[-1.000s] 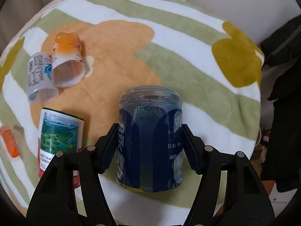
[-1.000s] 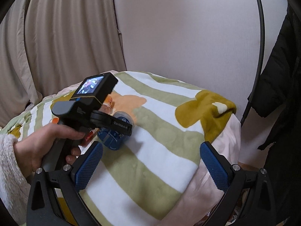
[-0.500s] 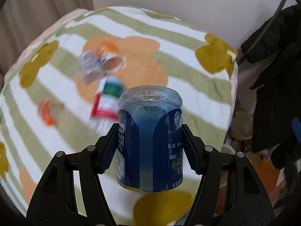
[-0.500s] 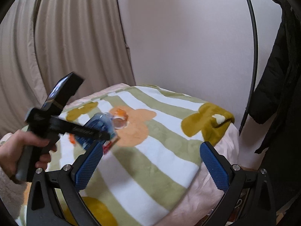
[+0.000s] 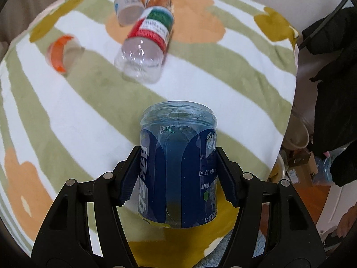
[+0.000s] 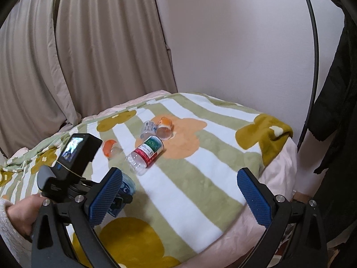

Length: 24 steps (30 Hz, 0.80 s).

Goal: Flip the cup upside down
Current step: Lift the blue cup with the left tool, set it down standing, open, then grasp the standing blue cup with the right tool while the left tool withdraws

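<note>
My left gripper is shut on a clear blue plastic cup cut from a bottle, with a dark blue label, and holds it near the blanket's near edge, closed end away from the camera. In the right wrist view the cup peeks out behind my right gripper's left finger, under the left gripper's camera. My right gripper is open and empty, hovering over the near side of the blanket.
On the striped green, white and orange blanket lie a clear bottle with a red-green label, two small cups and an orange-rimmed cup. A black coat hangs at the right. Curtains hang behind.
My left gripper has carried the blue cup back from the other cups toward the near edge of the blanket, turning as it went. The right gripper stayed open, nearly still.
</note>
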Each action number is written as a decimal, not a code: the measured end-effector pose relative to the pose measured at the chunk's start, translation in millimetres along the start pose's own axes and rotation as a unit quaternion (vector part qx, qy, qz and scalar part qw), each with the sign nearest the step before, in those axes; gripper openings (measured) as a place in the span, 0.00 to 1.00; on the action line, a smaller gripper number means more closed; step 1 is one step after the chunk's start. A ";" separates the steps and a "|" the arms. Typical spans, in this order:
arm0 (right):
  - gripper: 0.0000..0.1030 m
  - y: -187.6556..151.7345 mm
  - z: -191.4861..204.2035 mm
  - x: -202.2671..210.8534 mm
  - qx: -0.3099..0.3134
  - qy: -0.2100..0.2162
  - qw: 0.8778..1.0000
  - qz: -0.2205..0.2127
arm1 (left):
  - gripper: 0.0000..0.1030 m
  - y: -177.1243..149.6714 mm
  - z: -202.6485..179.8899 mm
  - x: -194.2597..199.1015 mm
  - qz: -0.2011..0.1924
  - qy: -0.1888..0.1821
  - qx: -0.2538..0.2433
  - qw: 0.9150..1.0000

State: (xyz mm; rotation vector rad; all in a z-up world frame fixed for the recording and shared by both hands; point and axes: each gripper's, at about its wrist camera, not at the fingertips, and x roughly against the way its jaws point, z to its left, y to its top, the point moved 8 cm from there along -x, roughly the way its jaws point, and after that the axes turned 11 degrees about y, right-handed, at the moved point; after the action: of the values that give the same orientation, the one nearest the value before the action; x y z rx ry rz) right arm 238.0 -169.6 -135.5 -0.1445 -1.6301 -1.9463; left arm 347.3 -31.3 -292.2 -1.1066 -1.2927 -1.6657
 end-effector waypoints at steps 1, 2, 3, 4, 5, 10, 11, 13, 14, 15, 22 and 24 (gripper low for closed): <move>1.00 -0.9 1.0 -0.2 0.000 0.000 1.000 0.001 | 0.60 -1.2 0.0 -3.0 0.000 0.006 -0.005 1.000; 1.00 -1.6 1.5 -0.9 0.002 -0.001 1.000 0.003 | 0.60 -1.4 0.1 -5.1 0.000 0.011 -0.010 1.000; 1.00 -1.7 2.1 -1.2 0.003 -0.002 1.000 0.003 | 0.60 -2.9 -0.4 -8.1 0.001 0.015 -0.017 1.000; 1.00 -2.2 2.7 -1.2 0.004 -0.004 1.000 0.002 | 0.60 -3.9 -0.3 -10.2 0.003 0.015 -0.019 1.000; 1.00 -2.5 3.6 -0.9 0.005 -0.007 1.000 0.000 | 0.60 -4.5 -0.5 -11.9 0.006 0.013 -0.019 1.000; 1.00 -4.7 5.8 -1.5 0.005 -0.008 1.000 0.000 | 0.60 -10.1 1.5 -21.6 0.019 0.010 -0.022 1.000; 1.00 -5.6 6.5 -1.9 0.005 -0.008 1.000 0.001 | 0.60 -10.5 1.4 -21.6 0.018 0.012 -0.025 0.999; 1.00 -7.8 8.1 -2.7 0.007 -0.008 1.000 0.005 | 0.61 -9.7 2.1 -21.0 0.017 0.017 -0.030 0.999; 1.00 -8.4 9.4 -2.8 0.007 -0.009 1.000 0.006 | 0.61 -8.9 2.1 -20.8 0.016 0.022 -0.032 0.999; 1.00 -8.2 10.1 -2.3 0.008 -0.009 1.000 0.006 | 0.63 -8.1 1.0 -20.7 0.016 0.028 -0.036 0.999; 1.00 -5.0 10.8 3.8 0.011 -0.016 1.000 -0.001 | 0.93 -5.7 -3.2 -15.3 0.012 0.031 -0.037 0.999; 1.00 -5.0 9.9 5.0 0.010 -0.017 1.000 0.000 | 0.94 -6.2 -1.6 -12.0 0.010 0.035 -0.037 0.999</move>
State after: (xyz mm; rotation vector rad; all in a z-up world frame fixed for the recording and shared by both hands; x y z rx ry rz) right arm 228.6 -161.8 -135.1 -0.1723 -1.6704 -1.9369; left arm 345.6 -31.0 -305.7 -1.0907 -1.1801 -1.7353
